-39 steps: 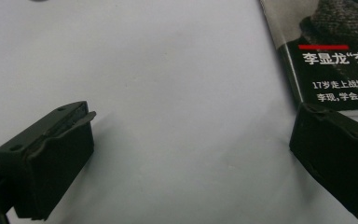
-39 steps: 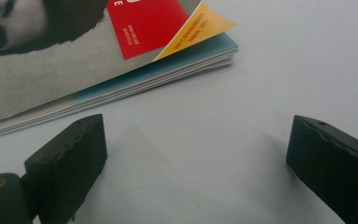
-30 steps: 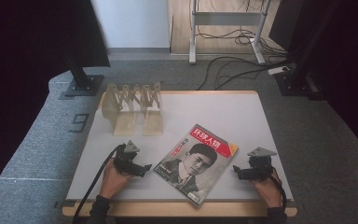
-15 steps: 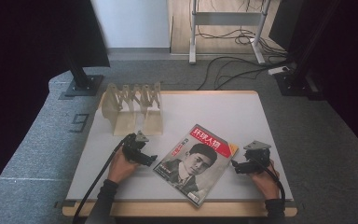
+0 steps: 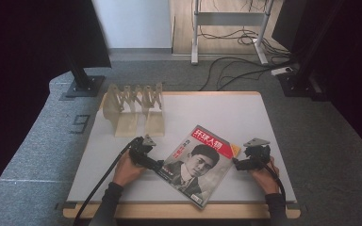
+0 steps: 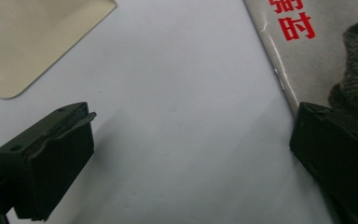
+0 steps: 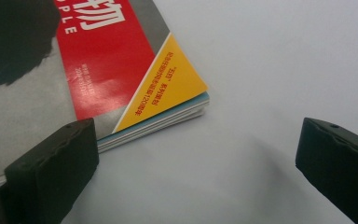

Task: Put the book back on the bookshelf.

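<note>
Lying closed and askew on a white table (image 5: 264, 117), a magazine (image 5: 195, 162) with a portrait cover and red title sits toward the near edge, between two hand-held grippers. A pale wooden folding rack (image 5: 132, 106) stands at the table's far left corner, well apart from the magazine. The left gripper (image 5: 159, 165) is at the magazine's left edge with its jaws spread wide; in the left gripper view one jaw overlaps the cover while the other hangs over bare table. The right gripper (image 5: 237, 165) is just beside the magazine's yellow corner (image 7: 172, 88), jaws likewise wide apart, one over the cover's edge, the other over the tabletop.
</note>
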`<state>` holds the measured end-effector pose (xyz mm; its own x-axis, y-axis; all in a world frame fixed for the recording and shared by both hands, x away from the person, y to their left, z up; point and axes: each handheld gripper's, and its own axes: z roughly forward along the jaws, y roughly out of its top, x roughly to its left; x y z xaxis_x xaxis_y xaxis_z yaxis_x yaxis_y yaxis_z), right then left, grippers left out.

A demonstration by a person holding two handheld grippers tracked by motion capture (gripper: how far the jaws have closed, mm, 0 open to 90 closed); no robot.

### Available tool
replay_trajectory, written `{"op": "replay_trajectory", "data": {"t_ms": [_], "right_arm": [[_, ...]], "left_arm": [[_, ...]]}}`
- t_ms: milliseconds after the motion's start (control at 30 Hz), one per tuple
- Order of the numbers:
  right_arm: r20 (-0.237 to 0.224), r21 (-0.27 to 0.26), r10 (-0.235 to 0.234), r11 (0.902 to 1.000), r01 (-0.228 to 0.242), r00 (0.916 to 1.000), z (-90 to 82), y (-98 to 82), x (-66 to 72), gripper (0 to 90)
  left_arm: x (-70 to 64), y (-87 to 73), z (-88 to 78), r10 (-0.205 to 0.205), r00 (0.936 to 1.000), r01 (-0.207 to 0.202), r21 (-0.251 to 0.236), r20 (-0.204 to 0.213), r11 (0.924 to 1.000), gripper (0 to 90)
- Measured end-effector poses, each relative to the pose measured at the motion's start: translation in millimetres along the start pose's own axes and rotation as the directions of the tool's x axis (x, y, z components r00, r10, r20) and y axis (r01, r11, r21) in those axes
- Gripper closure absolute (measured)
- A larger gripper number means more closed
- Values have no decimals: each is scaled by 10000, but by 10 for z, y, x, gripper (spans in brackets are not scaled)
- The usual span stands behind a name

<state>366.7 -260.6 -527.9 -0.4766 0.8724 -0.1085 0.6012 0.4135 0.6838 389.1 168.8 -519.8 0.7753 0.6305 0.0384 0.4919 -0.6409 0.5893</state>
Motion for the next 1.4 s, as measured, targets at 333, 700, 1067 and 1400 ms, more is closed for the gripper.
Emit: {"op": "replay_trajectory", "data": {"t_ms": [333,700,1067,1400], "right_arm": [[158,358,-171,9992,166,9997,170,216,-68,0],[86,544,-192,9983,187,9998,311,376,-127,0],[-342,291,164,9995,-154,9993,180,410,-241,0],[-1200,286,-270,9991,307,9924,220,614,-155,0]], "left_arm": [[-153,-39,-28,183,9994,-182,-26,305,9998,0],[-338,-78,-62,434,9982,-429,-133,415,9990,0],[-447,-250,-255,453,9951,-451,-38,881,9990,0],[-633,-391,-274,533,9901,-479,-443,1299,9979,0]]}}
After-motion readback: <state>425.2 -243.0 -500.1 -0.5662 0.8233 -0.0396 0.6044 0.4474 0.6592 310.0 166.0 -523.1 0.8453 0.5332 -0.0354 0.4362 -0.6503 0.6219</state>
